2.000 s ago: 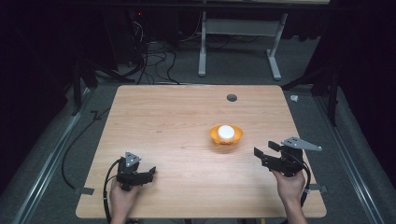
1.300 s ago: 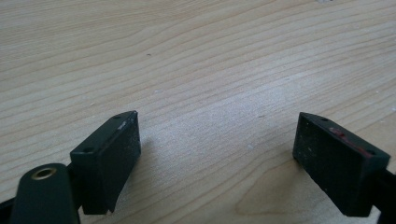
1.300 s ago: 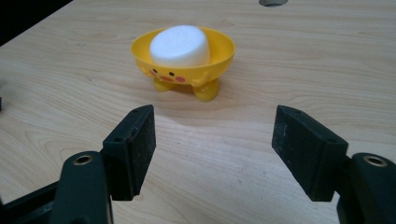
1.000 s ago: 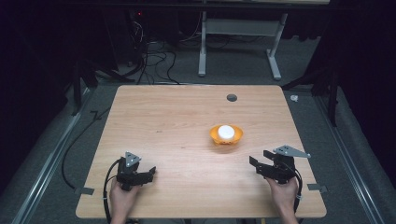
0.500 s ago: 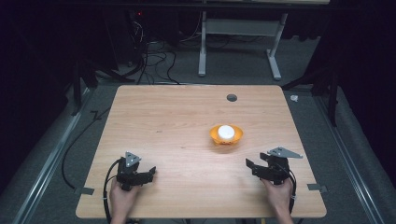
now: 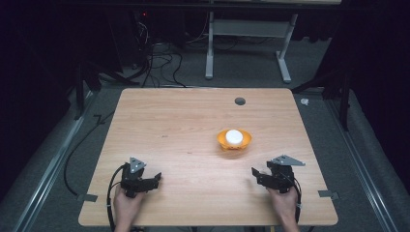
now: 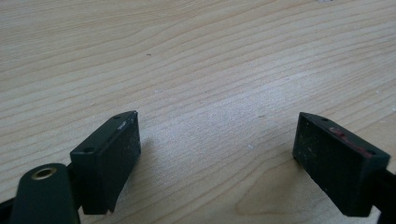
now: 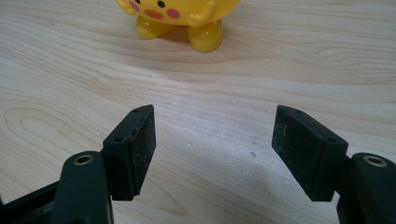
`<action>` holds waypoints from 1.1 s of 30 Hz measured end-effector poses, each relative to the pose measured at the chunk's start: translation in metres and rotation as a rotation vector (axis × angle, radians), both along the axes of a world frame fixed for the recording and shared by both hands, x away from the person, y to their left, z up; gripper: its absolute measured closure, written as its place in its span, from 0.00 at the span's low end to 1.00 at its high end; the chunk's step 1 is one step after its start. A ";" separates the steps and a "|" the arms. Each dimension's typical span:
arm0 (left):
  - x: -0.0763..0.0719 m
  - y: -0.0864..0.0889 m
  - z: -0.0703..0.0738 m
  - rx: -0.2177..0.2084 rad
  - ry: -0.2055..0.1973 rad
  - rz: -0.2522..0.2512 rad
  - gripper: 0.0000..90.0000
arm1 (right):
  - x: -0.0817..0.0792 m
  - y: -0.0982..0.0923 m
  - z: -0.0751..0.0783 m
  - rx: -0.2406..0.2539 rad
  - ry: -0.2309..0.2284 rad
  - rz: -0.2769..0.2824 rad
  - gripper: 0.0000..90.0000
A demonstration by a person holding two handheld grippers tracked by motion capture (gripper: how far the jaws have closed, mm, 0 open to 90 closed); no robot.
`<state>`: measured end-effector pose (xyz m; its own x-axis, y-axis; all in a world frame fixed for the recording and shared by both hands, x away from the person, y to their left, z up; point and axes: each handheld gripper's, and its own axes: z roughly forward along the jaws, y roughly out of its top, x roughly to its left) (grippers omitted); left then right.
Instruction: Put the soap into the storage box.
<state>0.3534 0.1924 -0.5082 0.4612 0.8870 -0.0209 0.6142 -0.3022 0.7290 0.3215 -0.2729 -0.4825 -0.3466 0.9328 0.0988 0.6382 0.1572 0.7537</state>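
The pale wooden tabletop (image 6: 183, 125) took up most of the scene, its light grain bare but for a few things. Beyond its far edge, on the grey floor, stood the white metal legs of another desk (image 6: 246, 48), with a tangle of dark cables (image 6: 154, 53) beside them.

At the near edge the person's left hand (image 6: 126, 205) held the black left gripper (image 6: 153, 178) low over the near left corner. Its fingers (image 7: 114, 158) stood wide apart with nothing between them – only wood grain showed in the gap in the left gripper view.

The right hand (image 6: 284, 203) held the black right gripper (image 6: 255, 174) near the near right corner, its grey three-cornered plate on top. Its fingers (image 8: 135, 149) were parted too, gripping nothing, just above the wood and pointed toward the toy.

The small yellow plastic toy figure (image 6: 234, 139), round and topped with white, stood upright on the tabletop right of centre – beyond the right gripper and a little to its left, apart from it and well apart from the left one. In the right gripper view its pink cheeks and two stubby yellow feet (image 8: 180, 18) showed ahead of the open fingers, its upper part cut off by the frame.

A small dark round hole (image 6: 240, 101) sat in the tabletop near the far edge, beyond the toy.
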 end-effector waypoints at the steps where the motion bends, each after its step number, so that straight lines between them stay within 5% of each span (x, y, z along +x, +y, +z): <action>1: 0.000 0.000 0.000 0.000 0.000 0.000 0.17 | 0.000 0.001 -0.001 -0.009 0.003 0.000 0.35; 17: 0.000 0.000 0.000 0.000 0.000 0.000 0.17 | 0.004 0.014 -0.009 -0.104 0.001 0.025 0.34; 33: 0.000 0.000 0.000 0.001 0.001 -0.001 0.17 | 0.004 0.017 -0.020 -0.123 0.013 0.037 0.31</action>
